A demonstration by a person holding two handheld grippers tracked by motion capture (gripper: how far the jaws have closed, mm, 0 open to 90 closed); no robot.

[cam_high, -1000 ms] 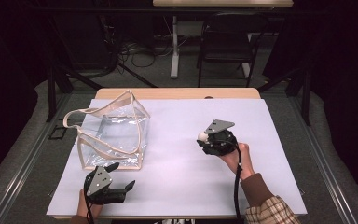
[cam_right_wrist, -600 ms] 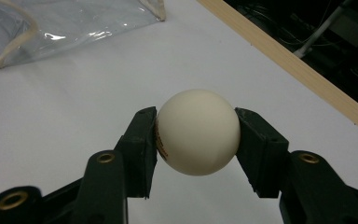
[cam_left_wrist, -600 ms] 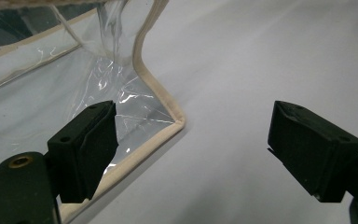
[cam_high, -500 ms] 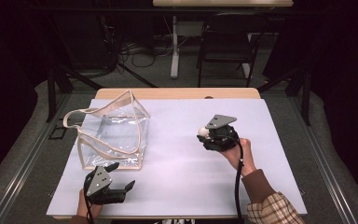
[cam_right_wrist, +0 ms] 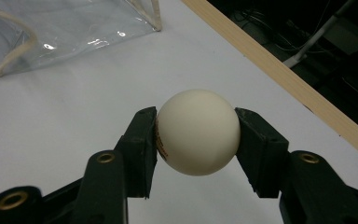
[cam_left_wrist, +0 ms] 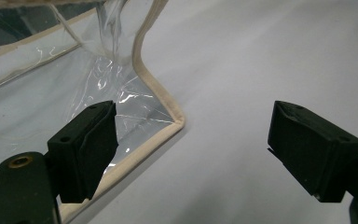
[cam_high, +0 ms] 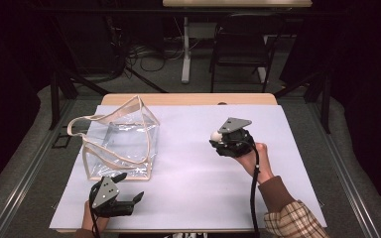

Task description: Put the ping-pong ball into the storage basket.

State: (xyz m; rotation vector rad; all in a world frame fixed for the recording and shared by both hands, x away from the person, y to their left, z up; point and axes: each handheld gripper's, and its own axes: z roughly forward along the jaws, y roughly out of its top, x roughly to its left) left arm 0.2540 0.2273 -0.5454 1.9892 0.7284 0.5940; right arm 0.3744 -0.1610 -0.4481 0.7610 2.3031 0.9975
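A white ball sits clamped between the two black jaws of my right gripper, held above the white table cover. In the high view that gripper hovers right of centre with the ball at its tip, pointing toward the clear bag. The bag is transparent plastic with beige trim and handles, standing at the left of the table. My left gripper rests near the front edge, just in front of the bag, its jaws wide apart with nothing between them. Its own view shows the bag's trimmed corner close ahead.
A white sheet covers the wooden table, whose far edge shows bare wood. Beyond it stand a dark chair and a table leg with cables on the floor. Metal rails run along both sides.
My right gripper has drifted slightly up and toward the far side with the ball in it. The left gripper and the bag have stayed put.
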